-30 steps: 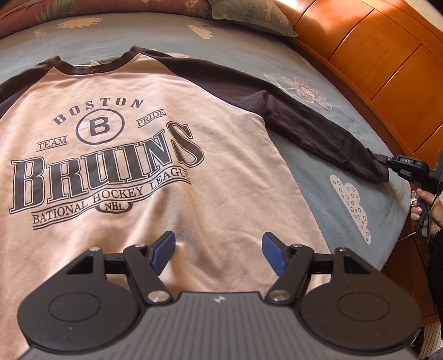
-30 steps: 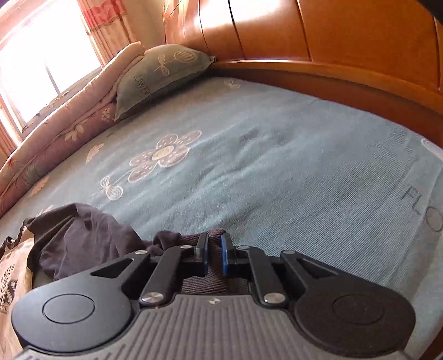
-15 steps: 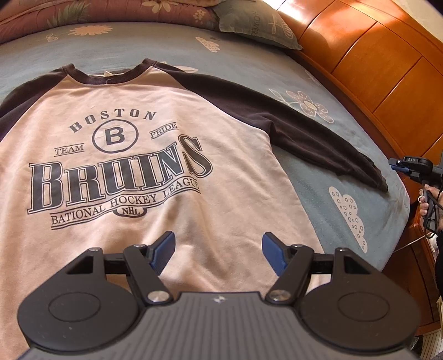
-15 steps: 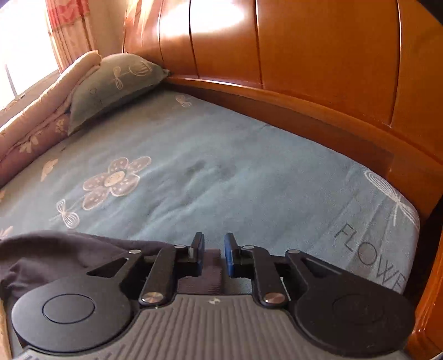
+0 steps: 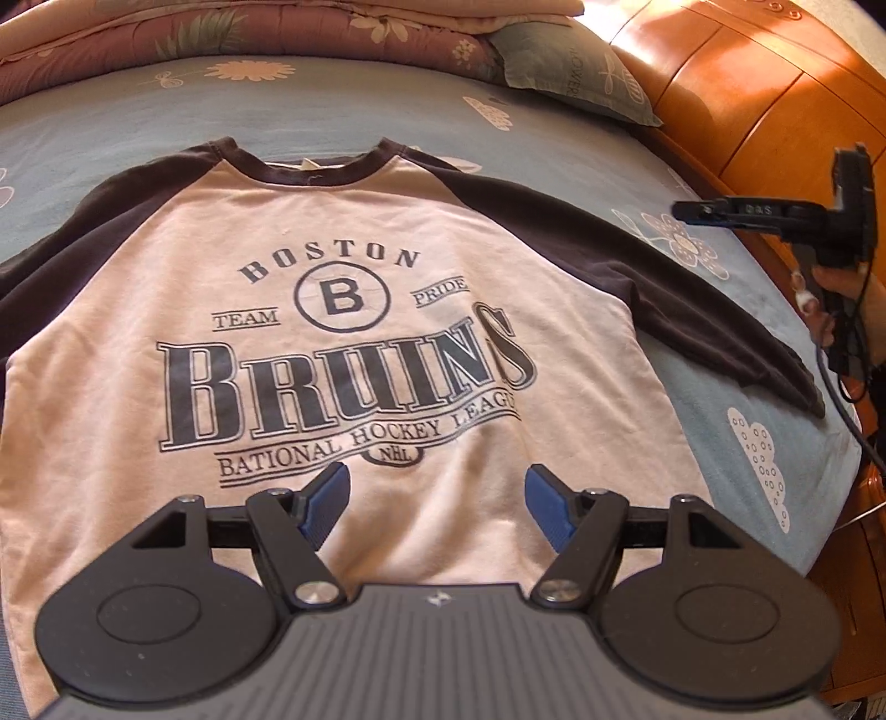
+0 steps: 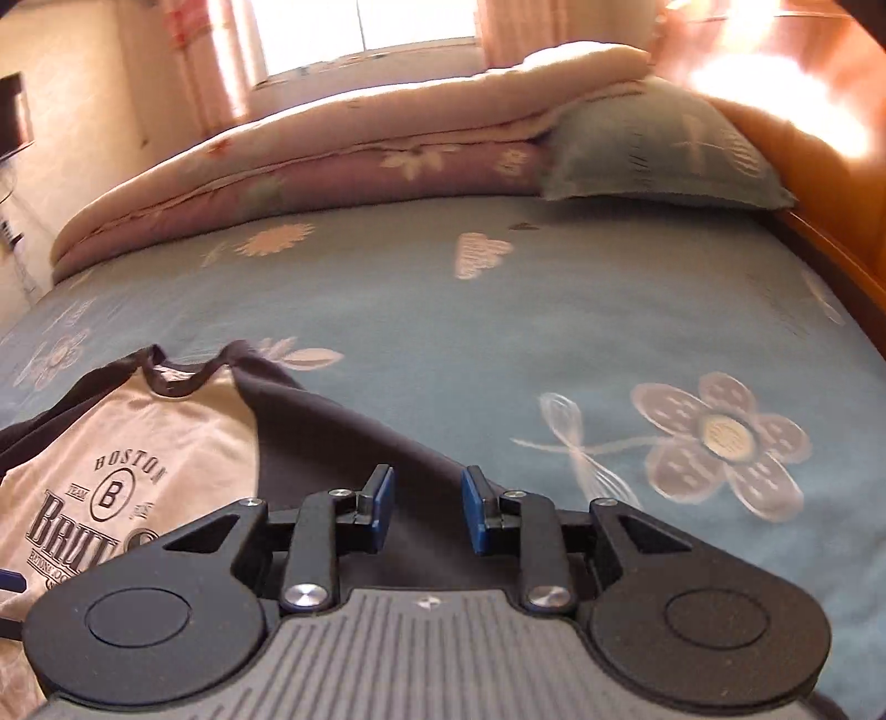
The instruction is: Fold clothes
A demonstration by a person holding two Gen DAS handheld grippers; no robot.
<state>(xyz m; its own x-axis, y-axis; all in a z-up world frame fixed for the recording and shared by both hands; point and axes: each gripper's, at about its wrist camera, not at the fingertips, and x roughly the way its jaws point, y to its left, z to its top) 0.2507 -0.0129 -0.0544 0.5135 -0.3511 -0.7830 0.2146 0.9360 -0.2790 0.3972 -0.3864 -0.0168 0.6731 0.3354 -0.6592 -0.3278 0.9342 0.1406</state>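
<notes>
Both tongs spread, nothing gripped; Bruins raglan shirt laid flat on bed.

Left tongs point(image 5: 437, 507) are held wide apart above the lower hem area of the shirt point(image 5: 310, 343), print side up, collar toward the folded quilt point(image 5: 232, 33). Right tongs point(image 6: 425, 509) are parted over the dark right sleeve point(image 6: 343, 443), which is stretched out across the blue bedspread point(image 6: 498, 332). A pillow point(image 6: 659, 149) is seen against the wooden headboard point(image 5: 764, 99).

Pink-and-brown sweatshirt point(image 5: 343, 343) flat (face-up)
</notes>
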